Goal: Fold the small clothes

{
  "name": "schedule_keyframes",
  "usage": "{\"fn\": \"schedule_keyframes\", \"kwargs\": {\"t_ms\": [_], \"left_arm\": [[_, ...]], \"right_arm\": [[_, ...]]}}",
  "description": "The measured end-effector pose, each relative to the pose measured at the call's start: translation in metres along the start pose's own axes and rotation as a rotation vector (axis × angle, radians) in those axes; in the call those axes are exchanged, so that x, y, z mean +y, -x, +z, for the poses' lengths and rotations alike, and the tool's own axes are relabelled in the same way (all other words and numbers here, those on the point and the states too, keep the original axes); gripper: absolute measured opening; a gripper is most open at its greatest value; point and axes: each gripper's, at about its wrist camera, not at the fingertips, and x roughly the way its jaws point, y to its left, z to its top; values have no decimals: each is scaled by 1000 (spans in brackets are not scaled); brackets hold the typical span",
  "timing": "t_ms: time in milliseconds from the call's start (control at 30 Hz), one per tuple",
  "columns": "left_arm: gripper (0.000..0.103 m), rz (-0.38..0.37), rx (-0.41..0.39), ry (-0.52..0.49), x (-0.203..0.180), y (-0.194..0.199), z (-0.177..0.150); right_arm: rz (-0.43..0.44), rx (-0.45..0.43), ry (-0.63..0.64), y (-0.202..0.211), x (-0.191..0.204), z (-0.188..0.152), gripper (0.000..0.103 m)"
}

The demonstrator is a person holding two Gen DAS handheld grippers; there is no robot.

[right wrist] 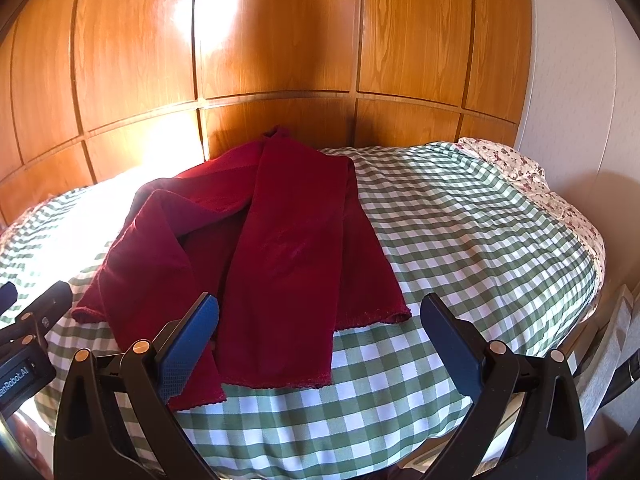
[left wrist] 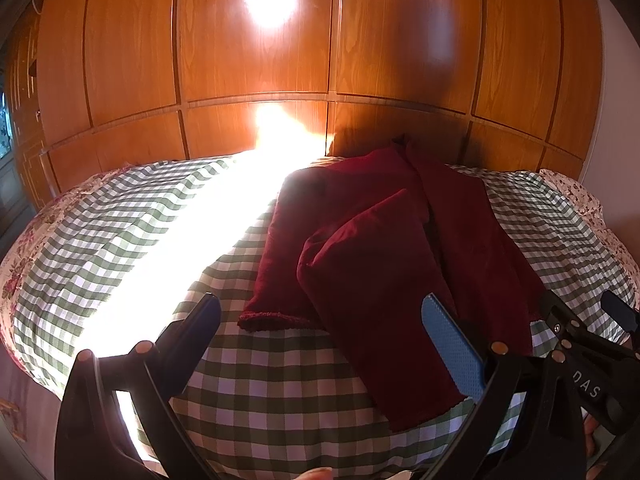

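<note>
A dark red garment [left wrist: 384, 240] lies partly folded on a green-and-white checked bedspread [left wrist: 256, 392], its long panels running toward me. It also shows in the right wrist view [right wrist: 280, 248], spread from the wardrobe side to the near edge. My left gripper [left wrist: 324, 316] is open and empty, held just above the garment's near left panel. My right gripper [right wrist: 320, 316] is open and empty, above the garment's near hem; it also shows at the right edge of the left wrist view [left wrist: 580, 316].
A wooden wardrobe [left wrist: 256, 60] stands right behind the bed. A bright sun patch [left wrist: 168, 248] washes out the bedspread's left part. A floral sheet [right wrist: 520, 168] shows at the bed's far right corner, next to a white wall [right wrist: 576, 100].
</note>
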Motion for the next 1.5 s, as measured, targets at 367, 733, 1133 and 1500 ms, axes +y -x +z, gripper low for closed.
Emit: {"fn": "schedule_keyframes", "kwargs": {"t_ms": [367, 733, 1133, 1500], "left_arm": [[100, 3, -7, 1, -2, 0, 3], [100, 5, -34, 12, 0, 7, 6], [100, 4, -39, 3, 0, 9, 7], [100, 2, -35, -7, -1, 7, 8]], "right_arm": [[-1, 0, -4, -2, -1, 0, 100], [3, -22, -5, 2, -2, 2, 100], [2, -24, -2, 3, 0, 4, 100], [2, -22, 0, 3, 1, 4, 100]]}}
